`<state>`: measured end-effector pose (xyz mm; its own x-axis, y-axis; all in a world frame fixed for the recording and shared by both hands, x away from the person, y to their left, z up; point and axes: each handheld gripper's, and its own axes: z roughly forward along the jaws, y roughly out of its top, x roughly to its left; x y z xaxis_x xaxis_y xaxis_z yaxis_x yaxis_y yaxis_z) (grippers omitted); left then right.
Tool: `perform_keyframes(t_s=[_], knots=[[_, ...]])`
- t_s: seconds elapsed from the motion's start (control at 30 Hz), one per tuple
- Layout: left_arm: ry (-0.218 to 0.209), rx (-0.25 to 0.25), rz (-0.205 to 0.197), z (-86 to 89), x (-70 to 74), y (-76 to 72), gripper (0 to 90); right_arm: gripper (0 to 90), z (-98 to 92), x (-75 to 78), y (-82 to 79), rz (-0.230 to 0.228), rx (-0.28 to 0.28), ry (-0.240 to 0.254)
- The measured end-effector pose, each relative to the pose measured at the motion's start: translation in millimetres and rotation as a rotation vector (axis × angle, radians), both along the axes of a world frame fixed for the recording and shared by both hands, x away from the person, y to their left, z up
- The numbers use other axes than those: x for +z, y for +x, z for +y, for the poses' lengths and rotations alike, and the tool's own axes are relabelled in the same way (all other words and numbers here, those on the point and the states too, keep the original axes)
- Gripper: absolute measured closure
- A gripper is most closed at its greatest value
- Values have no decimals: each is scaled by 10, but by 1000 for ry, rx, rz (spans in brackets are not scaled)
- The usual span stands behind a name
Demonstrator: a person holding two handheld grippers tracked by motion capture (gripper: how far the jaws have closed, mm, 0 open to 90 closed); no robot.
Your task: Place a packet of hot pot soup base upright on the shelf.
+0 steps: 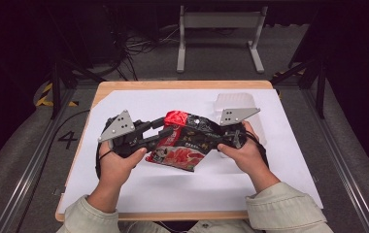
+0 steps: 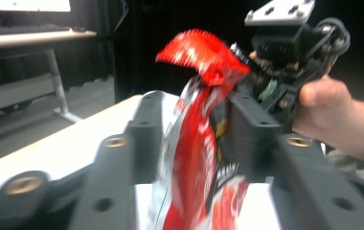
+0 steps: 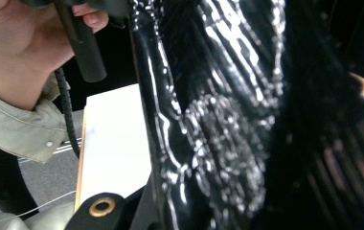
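You are holding your left gripper (image 1: 165,127) with jaws parted, while your right gripper (image 1: 216,141) is clamping shut, both hands (image 1: 119,162) raised, facing inward.

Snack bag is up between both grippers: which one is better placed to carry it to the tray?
Right, probably. The right gripper is shut on the snack bag and sits nearer the clear tray. The left gripper has the bag between jaws that stand apart.

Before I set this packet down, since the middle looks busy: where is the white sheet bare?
Bare: the sheet's far-left corner, and the near strip between the forearms. Crowded: the middle, where both hand-held grippers meet at the packet, and far right by the clear tub.
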<state>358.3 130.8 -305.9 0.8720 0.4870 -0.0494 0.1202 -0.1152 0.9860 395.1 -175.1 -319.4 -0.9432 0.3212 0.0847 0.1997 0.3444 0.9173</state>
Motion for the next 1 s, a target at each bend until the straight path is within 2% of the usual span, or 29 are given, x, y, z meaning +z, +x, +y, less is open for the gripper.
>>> perform_keyframes(t_s=[0.07, 0.2, 0.3, 0.5, 0.6, 0.63, 0.9, 1.0], knots=[[41, -6, 27, 32, 23, 21, 430, 850, -44, 53, 14, -6, -13, -3], [87, 1, 47, 101, 46, 42, 325, 850, -118, 155, 35, -26, -39, -25], [112, -5, 59, 141, 51, 56, 309, 849, -154, 204, 47, -35, -53, -34], [191, -3, 82, 222, 47, 75, 263, 846, -264, 371, 113, -47, -108, -67], [209, -5, 92, 236, 38, 80, 241, 846, -298, 418, 145, -51, -129, -77], [223, -4, 85, 245, 36, 85, 234, 846, -316, 442, 163, -52, -139, -78], [249, 31, 87, 309, 13, 89, 215, 844, -442, 631, 313, -62, -200, -95], [259, 42, 98, 338, 5, 86, 206, 844, -479, 697, 376, -75, -221, -117]])
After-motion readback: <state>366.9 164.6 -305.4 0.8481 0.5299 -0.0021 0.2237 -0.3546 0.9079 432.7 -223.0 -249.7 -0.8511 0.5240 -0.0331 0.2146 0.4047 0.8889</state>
